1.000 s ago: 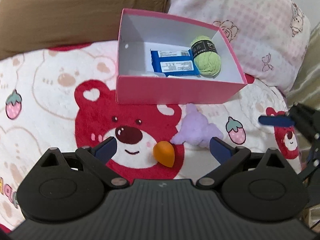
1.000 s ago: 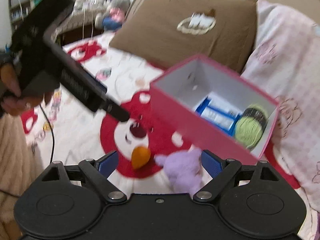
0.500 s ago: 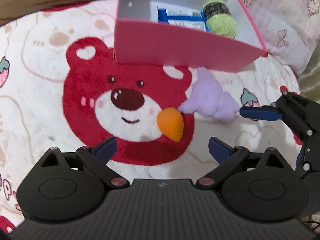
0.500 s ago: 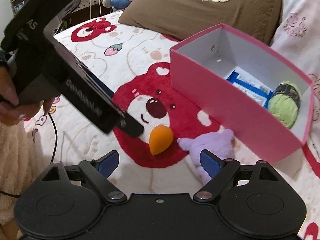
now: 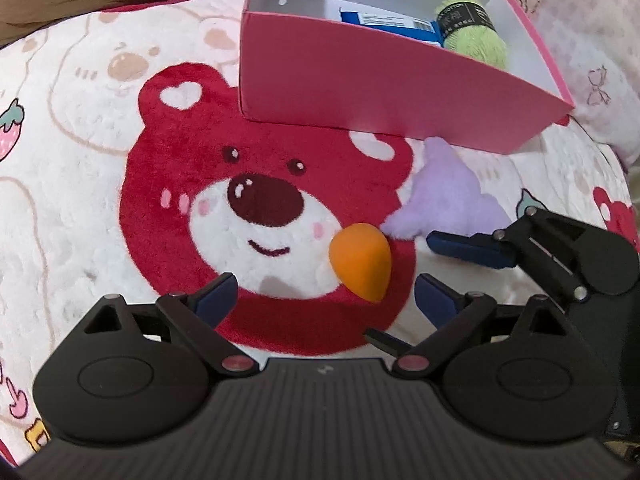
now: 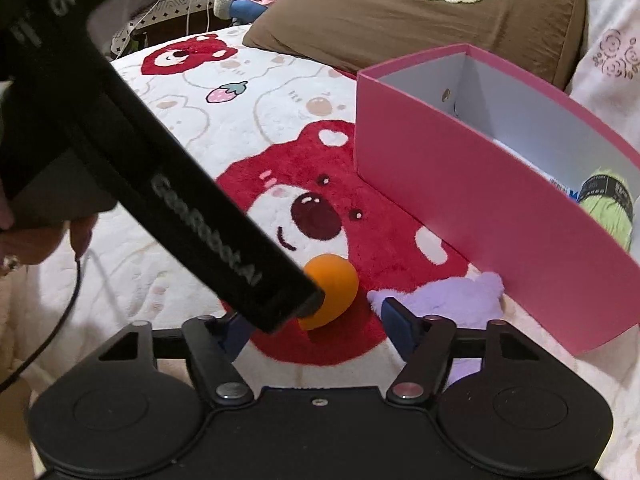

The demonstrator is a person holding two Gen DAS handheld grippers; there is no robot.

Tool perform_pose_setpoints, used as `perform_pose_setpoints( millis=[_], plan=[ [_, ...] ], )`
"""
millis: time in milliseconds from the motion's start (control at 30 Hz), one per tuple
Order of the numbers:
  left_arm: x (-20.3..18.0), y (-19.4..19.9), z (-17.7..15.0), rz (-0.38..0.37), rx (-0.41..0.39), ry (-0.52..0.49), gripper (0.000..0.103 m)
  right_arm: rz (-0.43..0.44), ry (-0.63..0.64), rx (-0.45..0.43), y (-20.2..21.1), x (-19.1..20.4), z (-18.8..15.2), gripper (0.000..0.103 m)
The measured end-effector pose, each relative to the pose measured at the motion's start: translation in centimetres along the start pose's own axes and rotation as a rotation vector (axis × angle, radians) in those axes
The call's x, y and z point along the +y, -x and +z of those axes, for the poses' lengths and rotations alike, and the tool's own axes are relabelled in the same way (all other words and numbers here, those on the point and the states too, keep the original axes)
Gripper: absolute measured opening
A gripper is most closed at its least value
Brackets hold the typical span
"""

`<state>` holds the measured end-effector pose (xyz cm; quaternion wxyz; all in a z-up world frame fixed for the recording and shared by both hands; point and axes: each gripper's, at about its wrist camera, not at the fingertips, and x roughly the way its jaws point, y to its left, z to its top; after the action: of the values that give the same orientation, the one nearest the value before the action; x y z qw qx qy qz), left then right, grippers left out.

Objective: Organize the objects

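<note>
Bear blanket (image 5: 100, 184): orange teardrop sponge (image 5: 360, 266); left hand-held gripper (image 5: 324, 294) spread, right hand-held gripper (image 6: 316, 326) spread, closing.

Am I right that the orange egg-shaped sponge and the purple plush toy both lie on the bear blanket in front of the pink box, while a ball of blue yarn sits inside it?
Nearly. The yarn ball inside the pink box is light green, not blue; the blue things beside it are flat packets. The left wrist view shows this best. The orange sponge and purple plush toy do lie on the bear blanket in front of the box.
</note>
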<state>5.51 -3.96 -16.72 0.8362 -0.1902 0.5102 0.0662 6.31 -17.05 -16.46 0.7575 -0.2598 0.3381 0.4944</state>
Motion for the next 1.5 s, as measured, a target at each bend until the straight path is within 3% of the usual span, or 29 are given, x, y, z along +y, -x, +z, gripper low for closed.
perform_pose_setpoints(
  millis=[333, 467, 567, 700, 1500],
  plan=[
    [0.4, -2.0, 0.0, -0.056, -0.003, 0.050, 0.093, 0.002, -0.040, -0.024, -2.1, -0.2, -0.7, 0.057],
    [0.4, -2.7, 0.2, -0.071, -0.007, 0.069, 0.059, -0.008, -0.052, -0.026, -2.5, -0.4, -0.9, 0.046],
    [0.4, -3.1, 0.1, -0.101, -0.002, 0.075, 0.048, -0.005, -0.070, -0.038, -2.6, -0.6, -1.0, 0.040],
    [0.0, -2.9, 0.2, -0.137, -0.010, 0.072, 0.033, -0.007, -0.072, -0.041, -2.8, -0.5, -1.0, 0.039],
    [-1.4, -0.5, -0.4, -0.181, -0.064, -0.007, 0.032, -0.061, -0.065, -0.098, 0.2, -0.7, -0.2, 0.040]
  ],
)
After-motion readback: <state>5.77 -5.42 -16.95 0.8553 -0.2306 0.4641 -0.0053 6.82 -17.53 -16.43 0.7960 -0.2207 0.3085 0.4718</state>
